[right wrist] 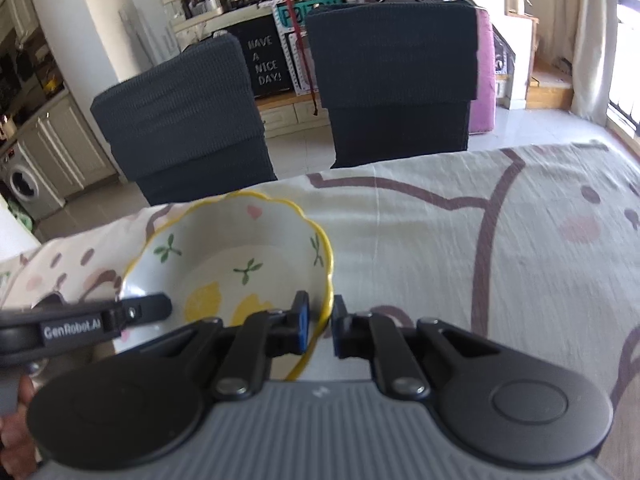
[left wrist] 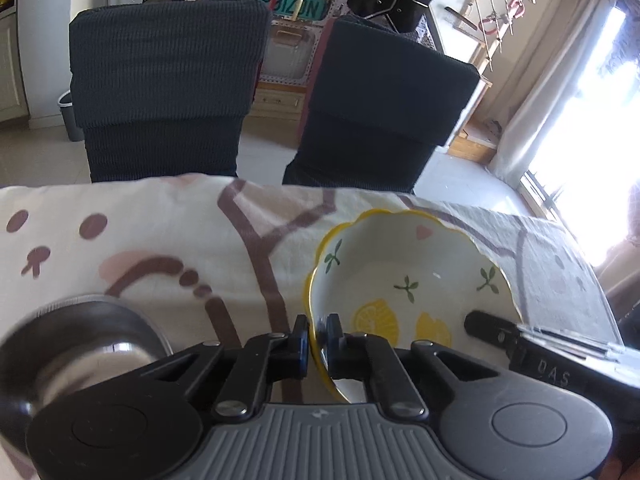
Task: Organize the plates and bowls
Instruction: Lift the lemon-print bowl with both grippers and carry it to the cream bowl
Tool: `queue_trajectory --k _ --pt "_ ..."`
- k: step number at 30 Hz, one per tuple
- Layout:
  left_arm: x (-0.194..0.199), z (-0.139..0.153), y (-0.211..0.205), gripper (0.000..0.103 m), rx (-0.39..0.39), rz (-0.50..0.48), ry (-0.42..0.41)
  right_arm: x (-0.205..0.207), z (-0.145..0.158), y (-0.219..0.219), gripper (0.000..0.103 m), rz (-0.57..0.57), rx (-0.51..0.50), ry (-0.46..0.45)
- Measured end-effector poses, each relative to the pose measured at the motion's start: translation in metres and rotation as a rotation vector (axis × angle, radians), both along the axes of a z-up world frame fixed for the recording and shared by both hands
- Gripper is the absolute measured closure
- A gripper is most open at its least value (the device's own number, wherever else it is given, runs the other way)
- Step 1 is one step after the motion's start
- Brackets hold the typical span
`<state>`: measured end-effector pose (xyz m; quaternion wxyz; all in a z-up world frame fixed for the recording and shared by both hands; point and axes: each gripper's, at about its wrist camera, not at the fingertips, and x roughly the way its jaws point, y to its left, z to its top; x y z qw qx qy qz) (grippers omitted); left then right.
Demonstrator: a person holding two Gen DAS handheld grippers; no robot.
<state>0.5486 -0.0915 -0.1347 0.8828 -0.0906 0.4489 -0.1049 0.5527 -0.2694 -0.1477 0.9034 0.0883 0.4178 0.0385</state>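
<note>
Ceramic bowl (left wrist: 408,276), white with scalloped yellow rim, lemon slices and green sprigs painted inside, found near the far edge of the table (left wrist: 160,224), upright on the cloth. Left gripper (left wrist: 318,340) clamped on the bowl's near-left rim, one blue-padded finger outside the wall and one inside, jaws almost fully closed with only the thin wall between them. Right gripper (right wrist: 318,326) clamped likewise on the near-right rim of the same bowl (right wrist: 240,256), one finger inside, one outside, jaws nearly closed on the wall. Each gripper visible in the other's view as a black finger at the opposite side of the bowl. Whether the bowl rests on the cloth or is lifted clear: cannot tell. Steel bowl (left wrist: 80,344), shiny and blurred, noted toward the near left corner of the table in the left wrist view, apart from the ceramic bowl. Tablecloth (right wrist: 480,232) cream with brown and pink cartoon print, wrinkled. Two dark covered chairs (left wrist: 168,88) pushed up at the far edge. Part of a hand (right wrist: 16,420) seen at the lower left of the right wrist view.
</note>
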Motion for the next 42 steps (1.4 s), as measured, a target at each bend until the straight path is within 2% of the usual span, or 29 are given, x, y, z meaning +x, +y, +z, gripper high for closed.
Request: queue_trajectory --k 5,10,18,25,35,42 --pt "-0.021 0.021 -0.006 0.094 0.007 -0.007 0.0 -0.018 0.016 -0.007 0.092 -0.035 0.006 -0.01" --pt "-0.054 0.054 -0.004 0.094 0.001 -0.013 -0.043 -0.047 0.049 -0.004 0.092 -0.023 -0.02 -0.04" --pt "-0.124 0.116 0.007 0.094 0.001 -0.004 -0.099 -0.111 0.11 0.005 0.092 -0.006 -0.012 -0.089" --pt "-0.187 0.152 0.019 0.094 0.0 0.003 -0.136 -0.172 0.15 0.015 0.092 0.006 -0.005 -0.129" --pt "-0.274 0.178 0.041 0.094 0.012 0.017 -0.159 -0.261 0.177 0.036 0.092 0.026 0.0 -0.137" --pt "-0.327 0.181 0.064 0.095 0.023 0.042 -0.168 -0.306 0.175 0.06 0.091 0.074 0.007 -0.124"
